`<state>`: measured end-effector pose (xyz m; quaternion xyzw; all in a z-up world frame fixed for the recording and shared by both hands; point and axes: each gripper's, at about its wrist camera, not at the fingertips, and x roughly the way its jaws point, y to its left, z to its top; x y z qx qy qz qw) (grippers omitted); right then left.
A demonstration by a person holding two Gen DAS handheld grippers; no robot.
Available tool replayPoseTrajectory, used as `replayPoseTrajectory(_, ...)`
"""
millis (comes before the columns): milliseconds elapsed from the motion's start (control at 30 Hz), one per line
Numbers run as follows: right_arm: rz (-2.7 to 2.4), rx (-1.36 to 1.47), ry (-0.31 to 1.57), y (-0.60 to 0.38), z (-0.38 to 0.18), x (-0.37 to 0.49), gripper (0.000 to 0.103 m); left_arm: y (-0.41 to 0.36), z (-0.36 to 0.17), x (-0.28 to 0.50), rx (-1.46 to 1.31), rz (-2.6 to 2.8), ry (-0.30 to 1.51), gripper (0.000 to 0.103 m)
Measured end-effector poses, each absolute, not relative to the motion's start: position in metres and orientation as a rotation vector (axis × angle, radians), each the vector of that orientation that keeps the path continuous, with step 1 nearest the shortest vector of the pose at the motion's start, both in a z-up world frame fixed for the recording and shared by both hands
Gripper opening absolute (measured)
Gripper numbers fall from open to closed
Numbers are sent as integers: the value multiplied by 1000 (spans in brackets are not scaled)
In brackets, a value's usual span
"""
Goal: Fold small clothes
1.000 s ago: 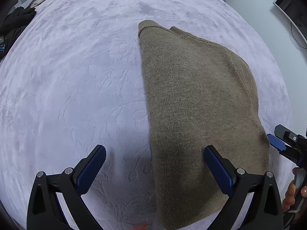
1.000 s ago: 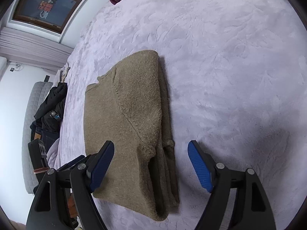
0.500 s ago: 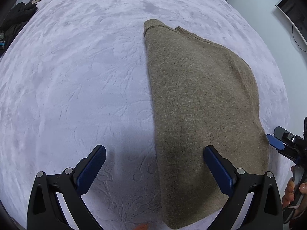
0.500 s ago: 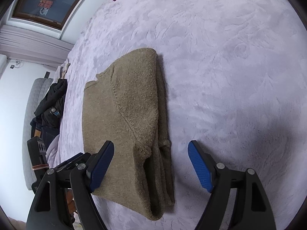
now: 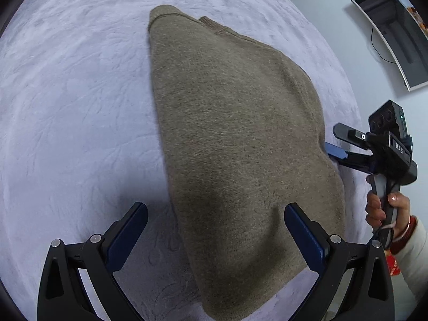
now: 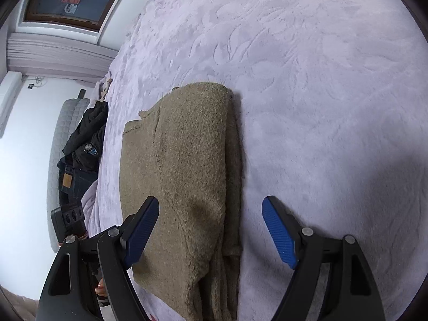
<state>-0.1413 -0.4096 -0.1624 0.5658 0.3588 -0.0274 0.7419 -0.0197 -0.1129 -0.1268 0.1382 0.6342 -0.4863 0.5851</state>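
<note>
A: Where does the folded olive-brown knit sweater (image 5: 235, 144) lie?

B: On the pale lilac plush bedspread (image 5: 75, 101). In the left wrist view it runs from the upper middle of the frame down to the lower right. In the right wrist view the sweater (image 6: 187, 176) fills the lower middle, its stacked folded edges facing the right of the frame.

A: And the grippers?

B: The left gripper (image 5: 215, 236) stands wide open at the bottom of its own view. Its right blue pad (image 5: 303, 238) is over the sweater's lower part and its left pad over bare bedspread; whether either pad touches cannot be told. It holds nothing. The right gripper (image 6: 210, 234) is also wide open and empty, straddling the near end of the sweater, left pad over the knit, right pad over the bedspread.

A: Is the right one visible from the left camera?

B: Yes, at the right edge of the frame: the right gripper (image 5: 334, 151) has one blue fingertip just at the sweater's right edge, and the person's hand (image 5: 385, 208) grips its handle.

A: What has changed?

B: In the left view the right gripper has come further into frame than a second ago. In the right view the sweater sits lower and closer. Both sets of jaws stand as wide as before.
</note>
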Motion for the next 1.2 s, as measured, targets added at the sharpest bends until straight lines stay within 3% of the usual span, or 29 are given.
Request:
replayPoseTrajectory(500,272,1205,846,-422,-187,-70,82,-144,-149,-27,309,-1217,1490,102)
replayPoseTrajectory(567,250,1251,835,-423,-190,-69,67,-145,-147,-27,307,-1211,1490,102)
replayPoseTrajectory(600,239,1284,839,-424,-194,-69,49,-143,-145,-27,304,-1211,1484,98)
replayPoseTrajectory(633,241,1318,829,-424,-198,-70,44,-142,-141,-28,302,-1212,1472,92)
replayPoseTrajectory(767,237,1351,757,-421,-188,-79,39,-128,-125,-19,242,-1232,1450,58)
replayPoseTrajectory(833,245,1372,728,-419,-180,-82,38,-123,-119,-14,211,-1255,1464,53)
replayPoseTrajectory(1200,291,1406,649,-378,-120,-91,38,-79,-66,-13,184,-1317,1413,51)
